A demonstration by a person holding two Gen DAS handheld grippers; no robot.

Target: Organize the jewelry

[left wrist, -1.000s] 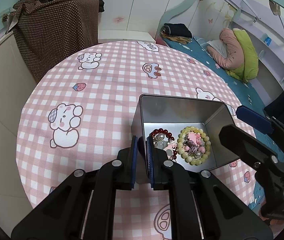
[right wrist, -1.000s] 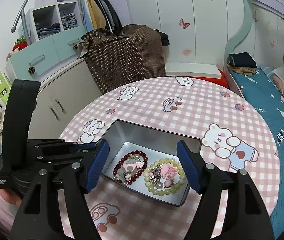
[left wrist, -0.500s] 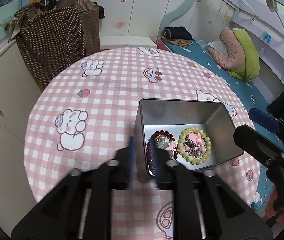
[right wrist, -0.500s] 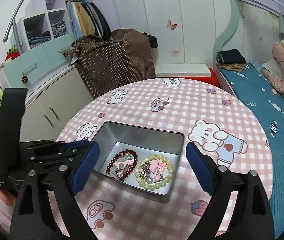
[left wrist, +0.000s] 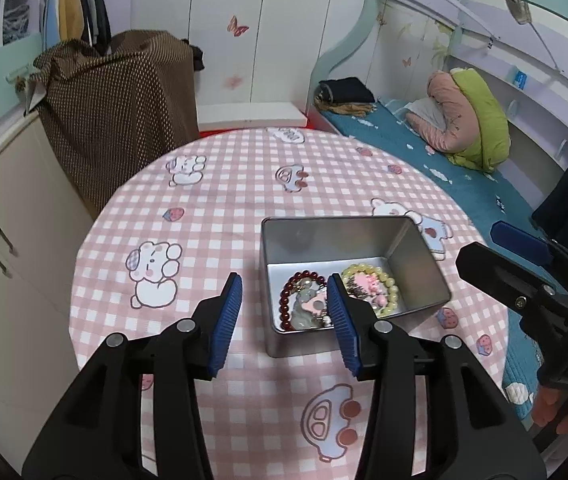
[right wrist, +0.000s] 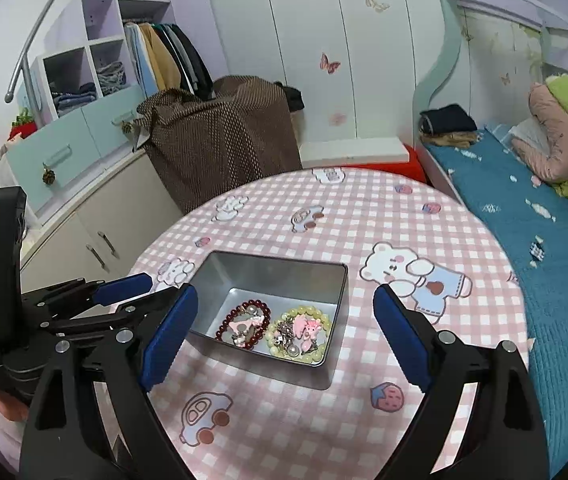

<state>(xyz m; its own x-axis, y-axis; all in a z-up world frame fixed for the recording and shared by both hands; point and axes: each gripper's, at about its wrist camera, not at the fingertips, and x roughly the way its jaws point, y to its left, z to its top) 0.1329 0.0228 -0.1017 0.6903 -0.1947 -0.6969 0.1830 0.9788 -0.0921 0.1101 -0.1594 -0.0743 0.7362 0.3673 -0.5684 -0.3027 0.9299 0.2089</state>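
The left gripper (left wrist: 284,312) has let go of the metal tin's (left wrist: 415,264) wall, jaws opening, empty; right gripper (right wrist: 284,332) spread wide, empty; both bracelets sit inside, so sorting looks finished.

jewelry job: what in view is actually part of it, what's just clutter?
Part of the job:
- metal tin
- dark red bead bracelet inside it
- pale yellow bead bracelet inside it, with pink charms
- left gripper, jaws opening, nothing between them
- right gripper, open, empty

Just around:
- checked tablecloth
- brown dotted cloth
- bed with bedding
- hanging clothes
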